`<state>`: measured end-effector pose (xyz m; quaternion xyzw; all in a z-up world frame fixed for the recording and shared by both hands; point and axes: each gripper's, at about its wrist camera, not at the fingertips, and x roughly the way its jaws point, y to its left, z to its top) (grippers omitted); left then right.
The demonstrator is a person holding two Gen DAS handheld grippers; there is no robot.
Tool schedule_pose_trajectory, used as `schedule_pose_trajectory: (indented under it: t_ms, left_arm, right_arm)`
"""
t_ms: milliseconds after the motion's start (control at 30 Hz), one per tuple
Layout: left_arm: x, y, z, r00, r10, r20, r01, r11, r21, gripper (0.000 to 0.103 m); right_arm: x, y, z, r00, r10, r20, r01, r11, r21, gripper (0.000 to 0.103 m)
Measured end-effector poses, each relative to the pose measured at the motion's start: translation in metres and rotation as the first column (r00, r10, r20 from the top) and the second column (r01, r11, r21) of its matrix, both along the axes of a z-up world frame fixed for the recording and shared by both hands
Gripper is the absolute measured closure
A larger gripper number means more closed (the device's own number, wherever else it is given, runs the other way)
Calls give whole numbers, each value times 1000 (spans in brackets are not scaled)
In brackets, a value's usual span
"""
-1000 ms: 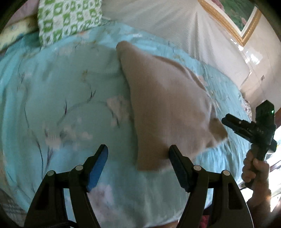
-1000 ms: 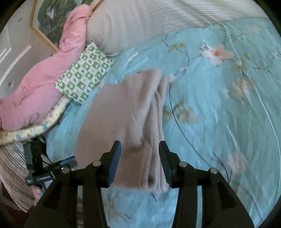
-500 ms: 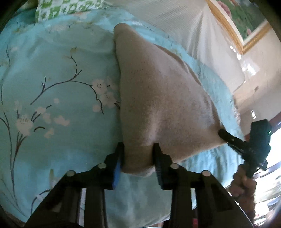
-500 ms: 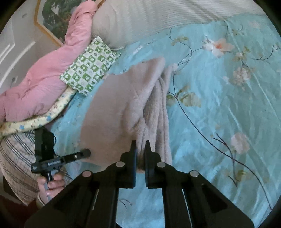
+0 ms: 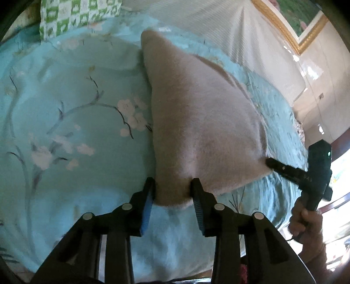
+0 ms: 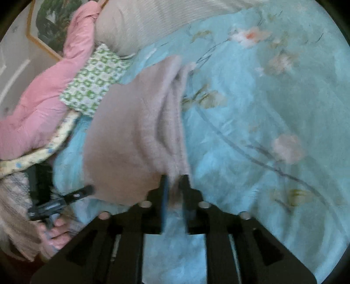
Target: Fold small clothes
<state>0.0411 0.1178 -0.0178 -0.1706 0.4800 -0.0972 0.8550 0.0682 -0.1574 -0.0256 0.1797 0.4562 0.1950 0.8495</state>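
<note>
A beige fuzzy garment [image 5: 201, 122] lies on the light blue flowered bedspread [image 5: 72, 122]. My left gripper [image 5: 172, 183] is shut on its near left corner. My right gripper [image 6: 174, 181] is shut on the near right corner, where the cloth [image 6: 135, 131] bunches into folds. The near edge hangs lifted between the two grippers; the far end rests on the bed. The right gripper also shows in the left wrist view [image 5: 271, 162], and the left gripper shows in the right wrist view [image 6: 87, 190].
A green-and-white checked pillow [image 6: 94, 85] and a pink quilt [image 6: 41, 98] lie at the head of the bed, beside a striped pillow [image 5: 214, 28]. A framed picture [image 5: 293, 19] hangs on the wall. The bedspread [image 6: 273, 109] stretches to the right of the garment.
Both grippers closed from open onto the garment's near corners and have lifted that edge. In the last half second both views pulled back slightly with the cloth held.
</note>
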Motion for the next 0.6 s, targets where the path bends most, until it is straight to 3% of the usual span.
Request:
schedule_pose_trajectory:
  t_ms: [33,100,300,467,600]
  left_arm:
    - [0,3,5,1000,-3,11,3,1000,13,69]
    - [1,9,25,998,-5,60,3,999,44,69]
    - [51,11,66,983,-1,185,-2,1000,16,69]
    - [93,-7,68,977,-54,207,61,998,-26,70]
    - [131,-10,35,991,-68,117,69,998,-7,73]
  right_arm:
    - [-2,-1,8,1000,-15,20,16,999,-38,65]
    - [-3,-3,23,998,-27,63,30,998,-54,65]
    - [37,27,66,987,25,159,-27,1000,7,65]
    - [82,59,51,991,64,118,-66,998,14,65]
    - [108,59,27,997,43,65,-41,999,-27,67]
